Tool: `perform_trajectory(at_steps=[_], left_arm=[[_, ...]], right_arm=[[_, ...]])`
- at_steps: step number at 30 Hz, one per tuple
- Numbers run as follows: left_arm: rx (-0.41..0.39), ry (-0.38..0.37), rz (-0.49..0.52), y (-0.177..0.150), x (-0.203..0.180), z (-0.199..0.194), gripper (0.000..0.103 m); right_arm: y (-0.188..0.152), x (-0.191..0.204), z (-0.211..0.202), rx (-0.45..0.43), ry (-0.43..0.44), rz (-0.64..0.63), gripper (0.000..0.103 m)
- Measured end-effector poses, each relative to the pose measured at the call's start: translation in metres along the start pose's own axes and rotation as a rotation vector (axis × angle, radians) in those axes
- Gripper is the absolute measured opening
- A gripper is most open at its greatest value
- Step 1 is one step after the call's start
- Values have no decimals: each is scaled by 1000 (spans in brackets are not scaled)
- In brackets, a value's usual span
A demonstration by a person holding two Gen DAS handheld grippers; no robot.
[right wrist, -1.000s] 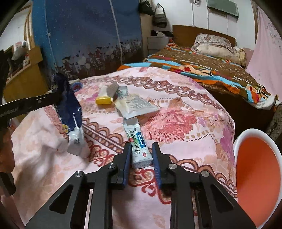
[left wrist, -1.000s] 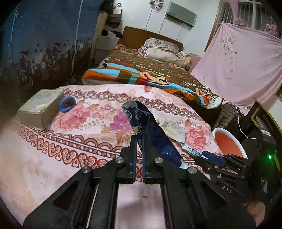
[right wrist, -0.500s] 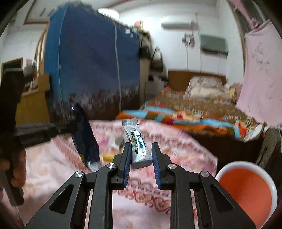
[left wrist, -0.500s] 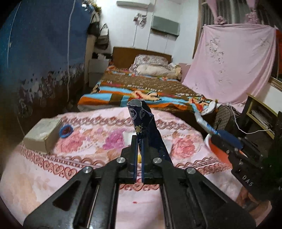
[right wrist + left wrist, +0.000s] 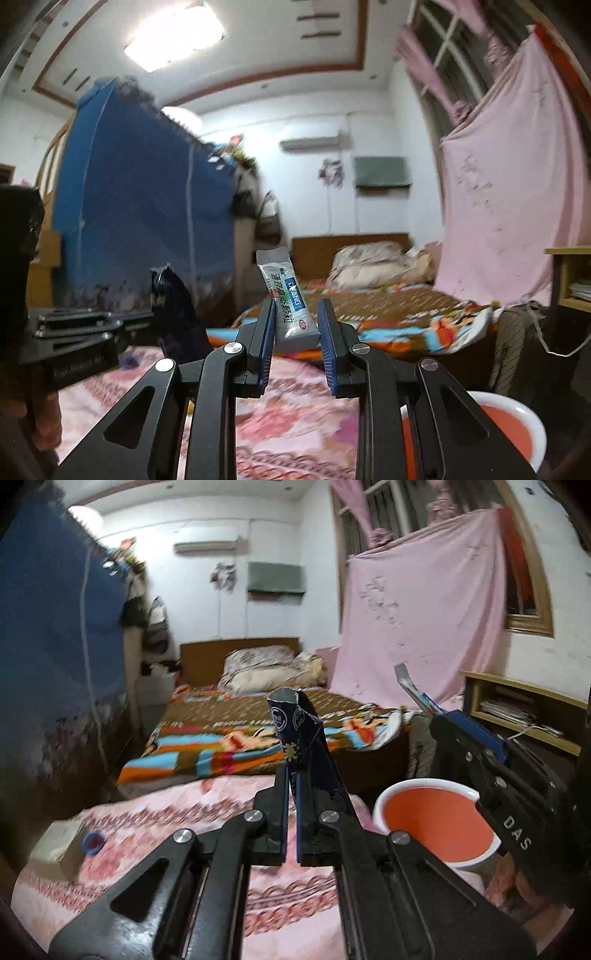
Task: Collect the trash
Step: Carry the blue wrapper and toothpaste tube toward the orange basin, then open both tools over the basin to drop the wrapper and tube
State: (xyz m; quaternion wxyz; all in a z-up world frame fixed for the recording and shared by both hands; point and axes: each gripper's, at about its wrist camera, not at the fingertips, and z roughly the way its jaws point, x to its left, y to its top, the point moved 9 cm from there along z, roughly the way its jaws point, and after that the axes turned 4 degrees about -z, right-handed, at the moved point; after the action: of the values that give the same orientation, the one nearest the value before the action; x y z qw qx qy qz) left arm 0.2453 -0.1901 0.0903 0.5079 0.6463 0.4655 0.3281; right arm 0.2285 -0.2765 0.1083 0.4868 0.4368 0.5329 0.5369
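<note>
My left gripper is shut on a dark blue wrapper and holds it upright above the pink floral table. My right gripper is shut on a white and blue sachet, lifted high in the air. An orange bin with a white rim stands to the right of the table; it also shows in the right wrist view, below my right gripper. The right gripper with the sachet shows over the bin in the left wrist view. The left gripper with the wrapper shows at the left of the right wrist view.
A tissue box and a small blue cap lie on the table's left side. A bed with a colourful blanket stands behind. A wooden shelf is at the right, a blue curtain at the left.
Both grippers have risen from the table and swung right toward the orange bin, each still holding its piece. The sachet left the table surface.
</note>
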Motion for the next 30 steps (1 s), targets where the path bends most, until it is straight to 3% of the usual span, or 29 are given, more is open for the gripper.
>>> perform_trajectory(at_steps=[5,11,20,30], left_arm=[[-22,-78,10,13,-33,10,0],[-14,-156,56,19,-77,28,0],[110,-245,46,1,-121,62,0],[289,-305,-50,-20,-152,99,0]], right_arm=[[6,-34,-10,-28,-106,30,21],[-1,-80,-12,6,-223,76,21],[-27,-134,-14,108,-351,163,21],[-51,-161,-17,192,-409,235,23]])
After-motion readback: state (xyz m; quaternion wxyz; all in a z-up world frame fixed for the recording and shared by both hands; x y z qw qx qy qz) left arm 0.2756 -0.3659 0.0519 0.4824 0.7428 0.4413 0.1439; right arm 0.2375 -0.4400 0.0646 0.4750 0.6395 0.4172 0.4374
